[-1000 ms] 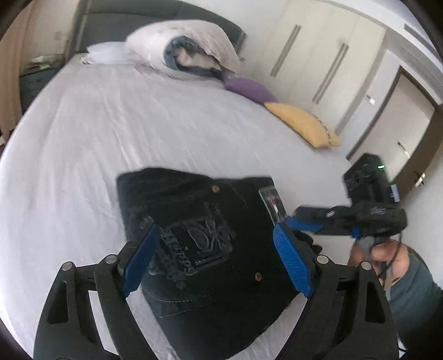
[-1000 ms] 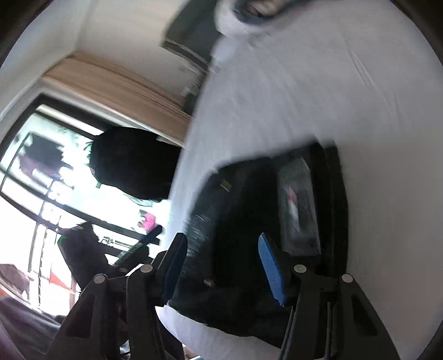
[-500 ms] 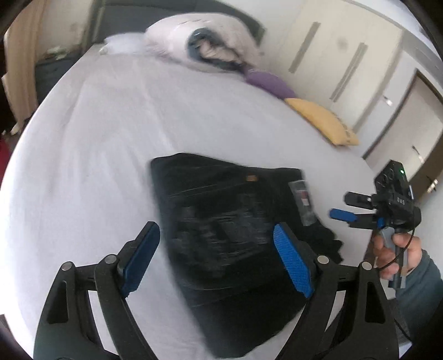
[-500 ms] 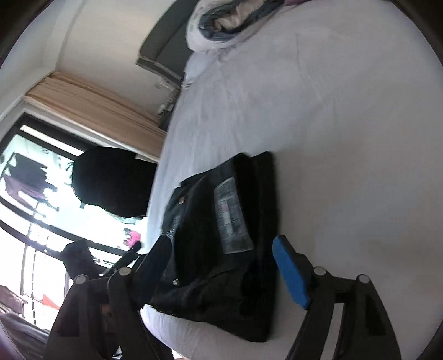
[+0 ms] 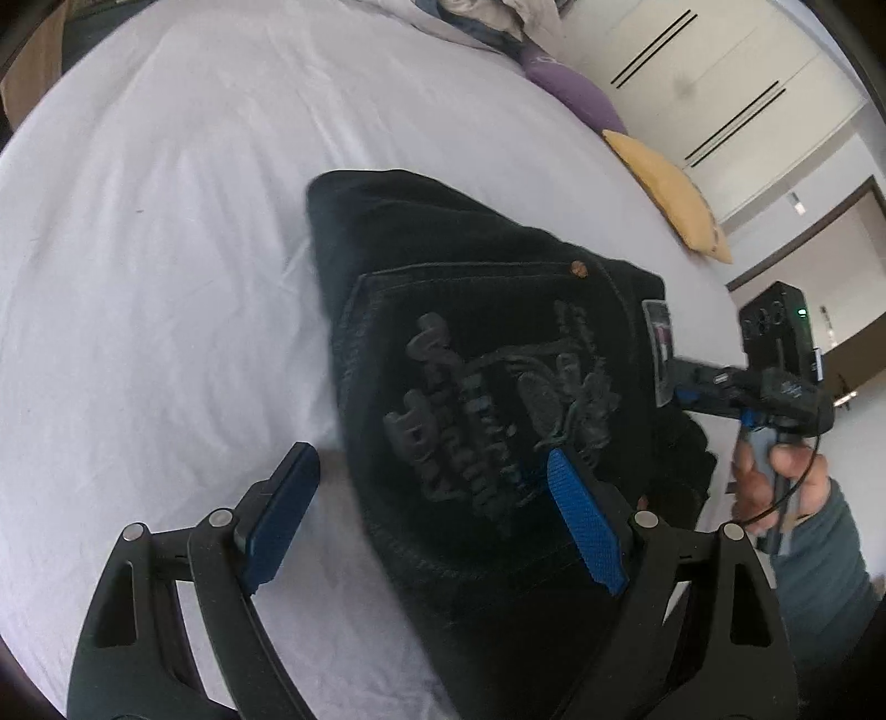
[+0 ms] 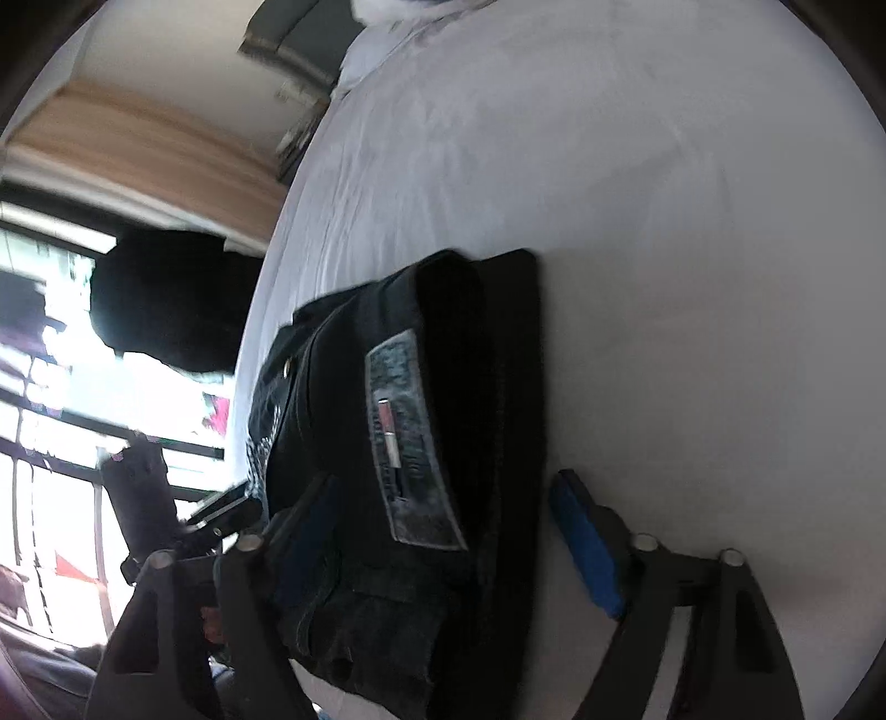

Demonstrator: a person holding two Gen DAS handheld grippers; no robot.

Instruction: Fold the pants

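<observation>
Black jeans (image 5: 487,399) lie folded into a compact stack on the white bed sheet (image 5: 166,277), back pocket embroidery and a grey waist patch (image 6: 412,443) facing up. My left gripper (image 5: 437,520) is open just above the stack's near edge, empty. My right gripper (image 6: 448,531) is open, its jaws straddling the waistband end of the jeans (image 6: 421,387), holding nothing. The right gripper also shows in the left wrist view (image 5: 720,387), at the stack's right edge by the patch.
A yellow cushion (image 5: 670,194) and a purple cushion (image 5: 570,94) lie at the bed's far right. A bundled duvet (image 5: 487,14) sits at the head. Wardrobe doors (image 5: 720,83) stand behind. A window and curtain (image 6: 111,183) are on the left side.
Both grippers moved closer to the folded jeans. The right gripper came in from beyond the stack's edge until its jaws straddle the waistband. The jeans stayed put.
</observation>
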